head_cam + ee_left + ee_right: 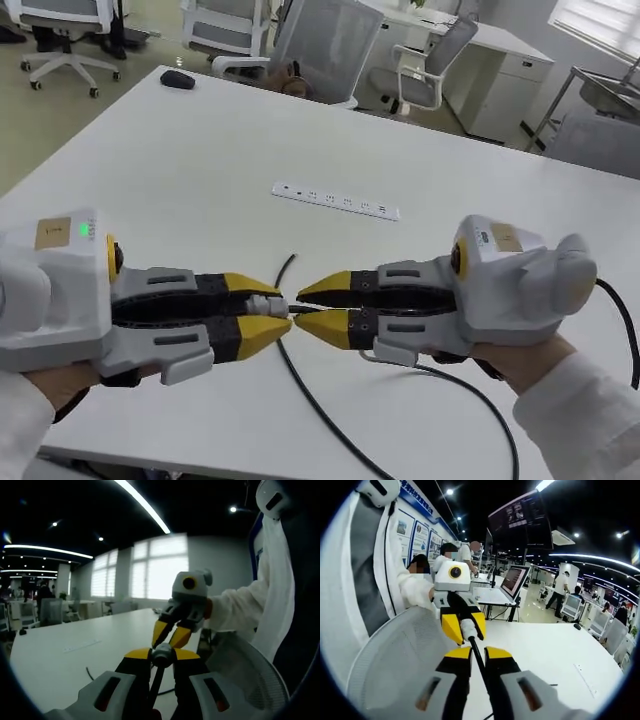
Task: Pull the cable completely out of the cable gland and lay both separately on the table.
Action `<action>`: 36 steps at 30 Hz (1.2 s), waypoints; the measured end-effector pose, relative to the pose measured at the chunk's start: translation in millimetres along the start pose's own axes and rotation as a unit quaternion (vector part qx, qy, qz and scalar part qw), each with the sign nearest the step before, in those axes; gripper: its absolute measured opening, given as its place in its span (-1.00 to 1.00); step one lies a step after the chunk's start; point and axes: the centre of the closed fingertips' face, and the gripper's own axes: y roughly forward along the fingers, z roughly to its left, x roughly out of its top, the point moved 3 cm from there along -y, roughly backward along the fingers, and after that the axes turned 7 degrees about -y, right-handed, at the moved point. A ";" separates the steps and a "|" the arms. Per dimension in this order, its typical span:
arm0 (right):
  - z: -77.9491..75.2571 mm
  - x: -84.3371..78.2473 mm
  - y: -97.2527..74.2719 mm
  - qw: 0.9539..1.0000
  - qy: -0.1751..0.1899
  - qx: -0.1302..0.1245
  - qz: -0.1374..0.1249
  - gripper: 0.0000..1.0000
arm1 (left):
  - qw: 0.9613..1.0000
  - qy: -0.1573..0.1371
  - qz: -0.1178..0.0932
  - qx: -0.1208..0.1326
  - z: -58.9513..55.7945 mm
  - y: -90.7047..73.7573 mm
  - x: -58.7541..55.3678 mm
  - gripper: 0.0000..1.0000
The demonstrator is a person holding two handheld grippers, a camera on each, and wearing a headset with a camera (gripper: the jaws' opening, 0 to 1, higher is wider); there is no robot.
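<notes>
Table (200, 150): white top, spans most of the head view.
Power strip (335, 201): white, flat on the table, centre of frame, long axis running left to right.
Mouse (177, 79): black, on the table near its far edge, upper left.
Office chair (65, 30): white wheeled base, on the floor at the upper left corner.
Mesh chair (330, 45): grey back, top centre, just behind the table's far edge.
Cabinet (505, 85): white, upper right.
Windows (160, 567): bright, centre of the left gripper view.
Ceiling light strip (142, 505): runs diagonally across the top.
Laptop (514, 581): open, screen lit, centre of the right gripper view.
Overhead screen (520, 522): dark, upper centre.
</notes>
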 end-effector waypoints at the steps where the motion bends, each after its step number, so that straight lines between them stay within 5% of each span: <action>1: 0.8 0.1 0.2 1.000 0.001 0.002 -0.001 -0.87 | 1.000 -0.001 0.000 0.001 0.6 -0.3 0.0 -0.65; 15: 1.6 -3.9 -0.6 1.000 -0.012 -0.001 0.003 -0.93 | 1.000 -0.009 -0.005 0.005 2.5 -1.2 0.6 -0.65; 36: -3.5 -25.2 -24.5 0.999 0.026 -0.042 0.008 -0.93 | 1.000 -0.014 -0.006 0.021 9.1 -3.9 0.9 -0.64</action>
